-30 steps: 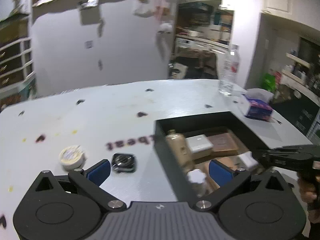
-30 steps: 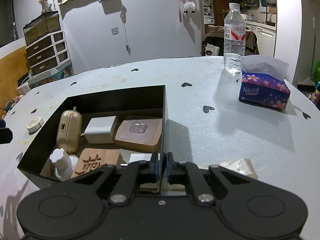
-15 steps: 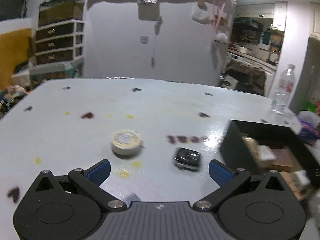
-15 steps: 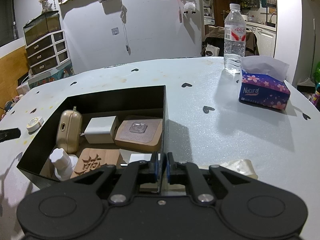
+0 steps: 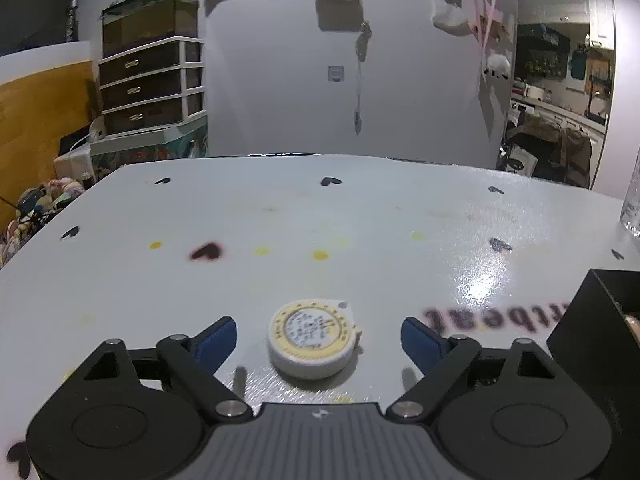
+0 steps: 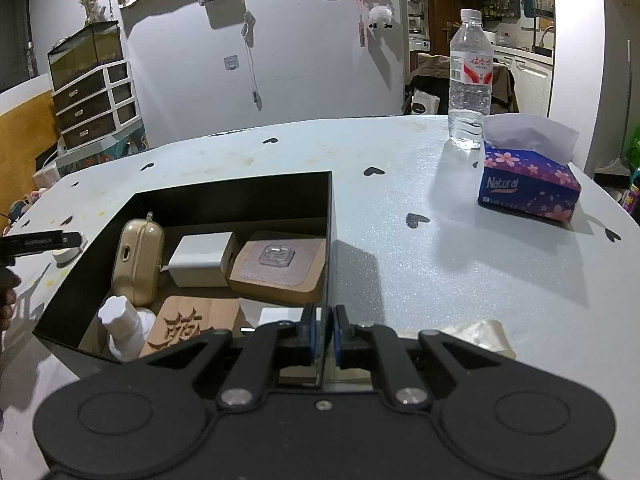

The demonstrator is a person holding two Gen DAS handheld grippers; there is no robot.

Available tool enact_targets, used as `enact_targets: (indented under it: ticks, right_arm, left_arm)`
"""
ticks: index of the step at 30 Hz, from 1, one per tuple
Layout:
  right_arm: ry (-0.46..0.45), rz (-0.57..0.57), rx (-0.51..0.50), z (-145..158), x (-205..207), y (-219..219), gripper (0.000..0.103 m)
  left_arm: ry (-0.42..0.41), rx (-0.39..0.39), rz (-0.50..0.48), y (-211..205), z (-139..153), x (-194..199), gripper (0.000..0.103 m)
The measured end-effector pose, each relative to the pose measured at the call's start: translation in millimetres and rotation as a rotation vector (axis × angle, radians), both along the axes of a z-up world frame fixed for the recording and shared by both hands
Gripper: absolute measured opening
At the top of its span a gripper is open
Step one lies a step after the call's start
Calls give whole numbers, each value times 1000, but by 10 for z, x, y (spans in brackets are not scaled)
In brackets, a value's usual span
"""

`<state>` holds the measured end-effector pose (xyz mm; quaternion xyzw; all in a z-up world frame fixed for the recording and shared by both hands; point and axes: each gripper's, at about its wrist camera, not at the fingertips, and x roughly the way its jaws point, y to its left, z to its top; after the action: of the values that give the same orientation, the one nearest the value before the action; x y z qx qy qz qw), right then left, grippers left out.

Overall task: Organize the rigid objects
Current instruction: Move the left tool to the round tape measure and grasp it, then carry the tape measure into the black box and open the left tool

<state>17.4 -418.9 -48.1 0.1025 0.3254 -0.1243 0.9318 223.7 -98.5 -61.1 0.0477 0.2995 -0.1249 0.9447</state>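
A round white tape measure [image 5: 312,338] with a yellow-ringed label lies on the white table [image 5: 360,232]. My left gripper [image 5: 319,338] is open, with the tape measure between its blue pads and not touching them. My right gripper [image 6: 323,332] is shut on the near right wall of the black box [image 6: 330,240]. The box holds a beige case [image 6: 138,256], a white charger [image 6: 202,258], two wooden pieces [image 6: 280,268] and a white bottle [image 6: 122,328]. The left gripper also shows at the left edge of the right wrist view [image 6: 68,240].
The black box's corner [image 5: 592,332] stands at the right of the left wrist view. A water bottle [image 6: 470,80] and a blue tissue box [image 6: 528,184] stand at the table's far right. A crumpled cream scrap [image 6: 480,334] lies beside my right gripper.
My left gripper has swung left, away from the box, and closed in on the round tape measure, which now sits between its open fingers. The small black object has left its view. The right gripper has not moved.
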Motion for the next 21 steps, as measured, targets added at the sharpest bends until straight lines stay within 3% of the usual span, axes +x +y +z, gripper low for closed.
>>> enact_targets:
  ticks: [6, 10, 21]
  right_arm:
    - [-1, 5, 1, -2, 0, -3, 9]
    - [-3, 2, 2, -3, 2, -3, 8]
    - [5, -8, -12, -6, 13, 13, 6]
  left_arm:
    - [26, 32, 10, -110, -116, 53, 75]
    - [5, 26, 9, -104, -116, 30, 57]
    - [-30, 9, -37, -115, 6, -196, 56]
